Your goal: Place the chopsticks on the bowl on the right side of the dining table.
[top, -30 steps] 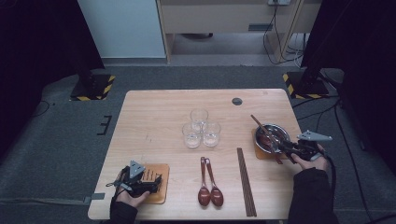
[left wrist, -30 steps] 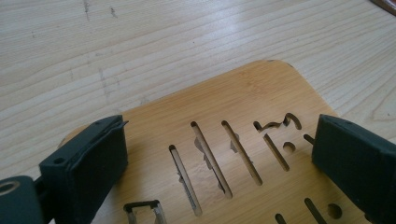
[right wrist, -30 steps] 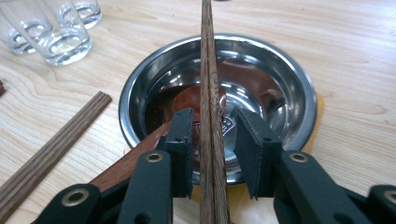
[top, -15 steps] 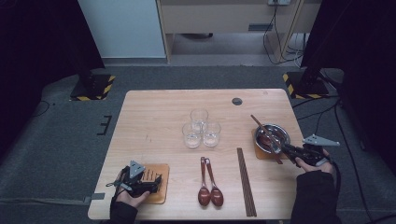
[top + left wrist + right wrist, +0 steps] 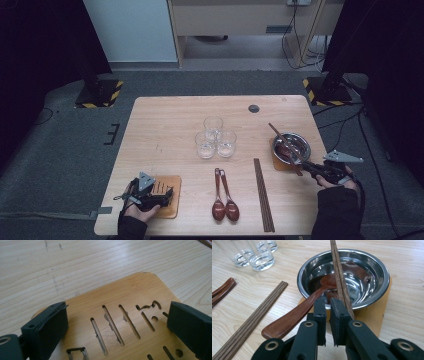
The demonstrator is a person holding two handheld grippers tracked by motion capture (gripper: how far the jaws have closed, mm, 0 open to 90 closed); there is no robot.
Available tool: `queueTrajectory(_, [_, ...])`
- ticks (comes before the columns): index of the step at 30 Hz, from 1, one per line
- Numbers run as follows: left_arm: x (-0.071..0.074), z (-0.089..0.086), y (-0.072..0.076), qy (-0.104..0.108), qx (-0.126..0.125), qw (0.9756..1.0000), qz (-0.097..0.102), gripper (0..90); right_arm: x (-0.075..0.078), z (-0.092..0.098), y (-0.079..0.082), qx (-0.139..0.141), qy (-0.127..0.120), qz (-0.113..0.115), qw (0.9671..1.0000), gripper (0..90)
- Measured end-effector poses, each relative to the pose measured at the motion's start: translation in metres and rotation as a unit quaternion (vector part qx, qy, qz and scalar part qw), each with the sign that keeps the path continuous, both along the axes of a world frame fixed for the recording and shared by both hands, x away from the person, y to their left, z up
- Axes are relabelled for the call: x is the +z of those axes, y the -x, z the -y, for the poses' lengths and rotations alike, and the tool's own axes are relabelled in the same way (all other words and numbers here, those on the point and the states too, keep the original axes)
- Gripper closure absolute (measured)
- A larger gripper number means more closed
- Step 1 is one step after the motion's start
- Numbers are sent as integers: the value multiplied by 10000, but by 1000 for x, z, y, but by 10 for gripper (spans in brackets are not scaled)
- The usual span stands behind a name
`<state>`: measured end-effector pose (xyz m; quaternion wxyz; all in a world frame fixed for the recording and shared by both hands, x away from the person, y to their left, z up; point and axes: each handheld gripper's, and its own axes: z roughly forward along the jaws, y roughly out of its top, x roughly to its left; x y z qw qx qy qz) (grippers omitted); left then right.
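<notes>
A steel bowl (image 5: pixel 372 295) stands on a wooden mat (image 5: pixel 372 315) at the table's right; it is the same bowl (image 5: pixel 291 147) seen from above. A brown spoon (image 5: pixel 294 315) lies in it with its handle over the rim. A pair of chopsticks (image 5: pixel 338 272) rests across it. My right gripper (image 5: pixel 328 301) sits just before the rim; its jaws have just been closing and stand almost together with nothing between them, the chopsticks passing along the right jaw's outer side. My left gripper (image 5: pixel 117 308) stands open over a slotted wooden mat (image 5: pixel 130 295) at the near left.
Three glasses (image 5: pixel 215 137) cluster at the table's middle. Two brown spoons (image 5: pixel 224 197) and a bundle of chopsticks (image 5: pixel 263 195) lie near the front edge. A dark disc (image 5: pixel 254 108) sits at the far side.
My right gripper has drawn back from the bowl toward the near edge, and its jaws have come together. The left gripper has stayed over its mat.
</notes>
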<state>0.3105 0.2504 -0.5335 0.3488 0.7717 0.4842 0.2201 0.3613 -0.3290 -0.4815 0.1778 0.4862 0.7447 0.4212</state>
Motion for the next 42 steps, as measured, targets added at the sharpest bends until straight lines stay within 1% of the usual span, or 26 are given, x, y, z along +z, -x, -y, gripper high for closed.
queueTrajectory(8, [0, 0, 0, 1, 0, 10000, 0, 25, -6, 7, 0, -115, -6, -181, 9998, 832])
queueTrajectory(14, [0, 0, 0, 1, 0, 10000, -1, 25, -6, 10, 0, -182, -5, -178, 9997, 817])
queueTrajectory(24, [0, 0, 0, 1, 1, 10000, -1, 25, -9, 16, -1, -495, 4, -219, 9985, 740])
queueTrajectory(28, [0, 0, 0, 1, -1, 10000, -2, 25, -11, 19, -2, -601, 30, -212, 9980, 714])
queueTrajectory(31, [0, 0, 0, 0, 0, 10000, -1, 25, -12, 21, -3, -628, 45, -190, 9978, 704])
queueTrajectory(35, [0, 0, 0, 0, 0, 10000, -1, 25, -11, 21, -4, -608, 39, -179, 9980, 695])
queueTrajectory(38, [0, 0, 0, 0, -1, 10000, -2, 25, -8, 19, -4, -566, 22, -130, 9983, 685])
queueTrajectory(42, [0, 0, 0, -2, -1, 10000, -1, 25, -2, 16, -5, -545, -65, -42, 9985, 676])
